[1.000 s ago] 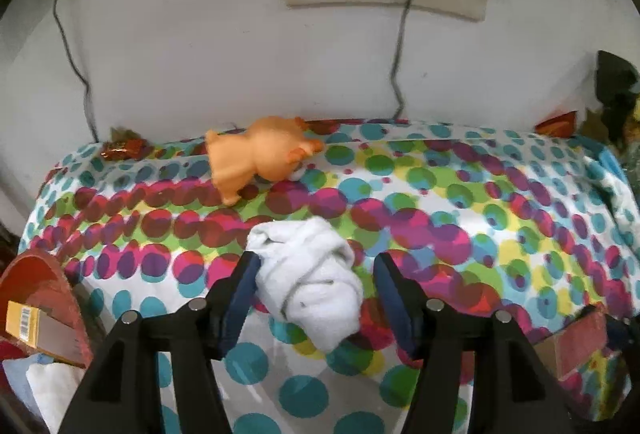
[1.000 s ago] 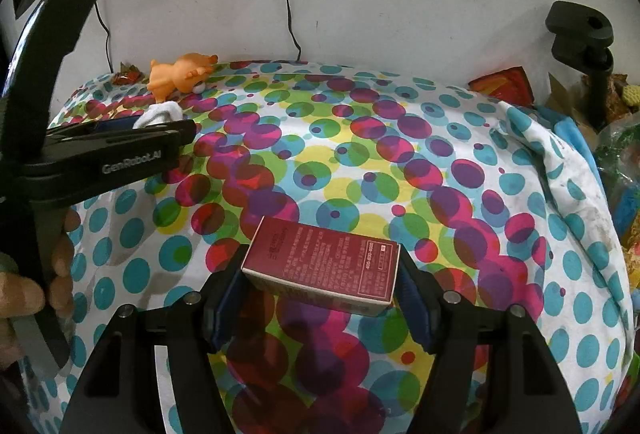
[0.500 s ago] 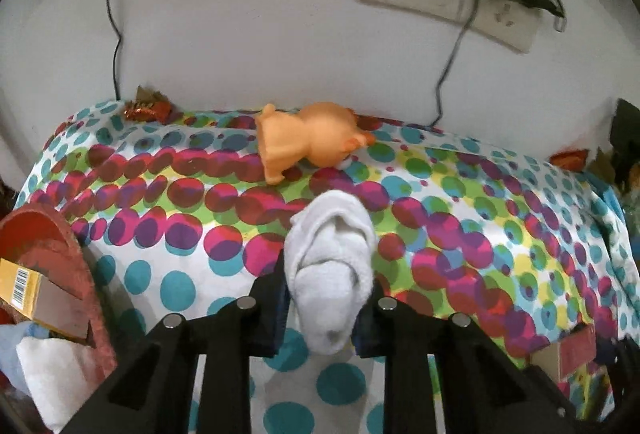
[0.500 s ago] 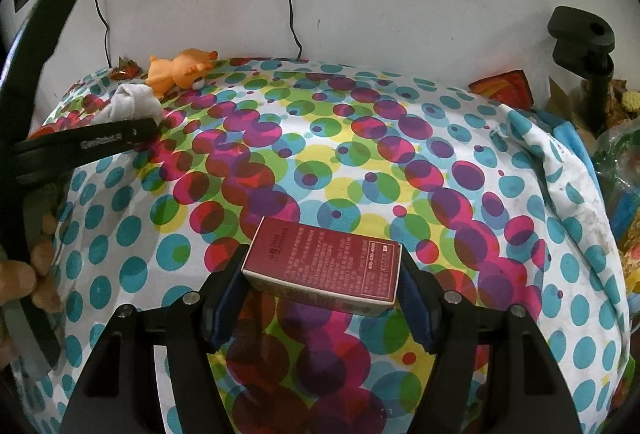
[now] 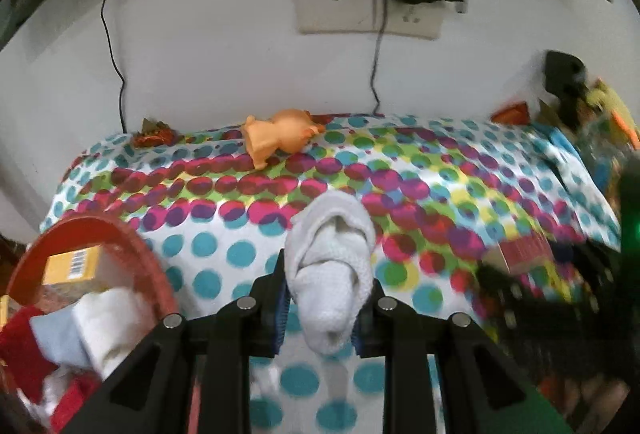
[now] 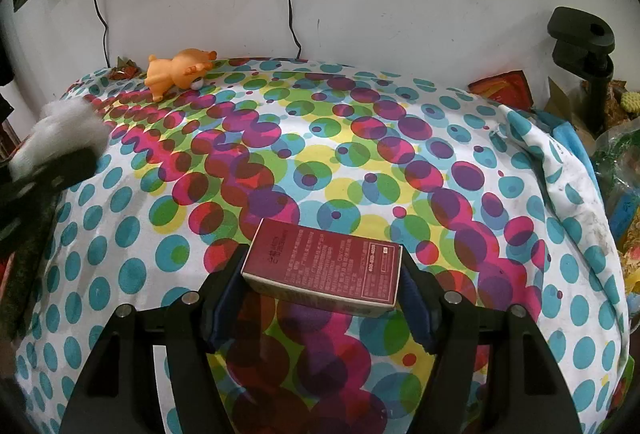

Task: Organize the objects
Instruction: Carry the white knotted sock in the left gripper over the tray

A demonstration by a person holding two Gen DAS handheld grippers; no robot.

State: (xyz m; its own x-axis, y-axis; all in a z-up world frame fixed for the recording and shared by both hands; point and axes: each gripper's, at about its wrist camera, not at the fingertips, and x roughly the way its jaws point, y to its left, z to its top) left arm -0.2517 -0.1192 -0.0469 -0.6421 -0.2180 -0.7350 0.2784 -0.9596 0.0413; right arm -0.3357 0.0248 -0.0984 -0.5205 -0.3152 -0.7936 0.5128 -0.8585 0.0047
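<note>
Left wrist view: the left gripper (image 5: pixel 324 308) is clenched on a rolled white sock (image 5: pixel 330 266) beside the red basket (image 5: pixel 132 238), already part-filled. Right wrist view: the right gripper (image 6: pixel 322 296) grasps a maroon box (image 6: pixel 324 266) above the spotted cloth (image 6: pixel 440 162); the orange toy (image 6: pixel 176 72) remains unsorted.

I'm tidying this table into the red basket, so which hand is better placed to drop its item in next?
Probably the left. The left gripper is shut on the white sock, with the red basket just beside it. The right gripper grips the maroon box over mid-table, no basket in its view.
</note>
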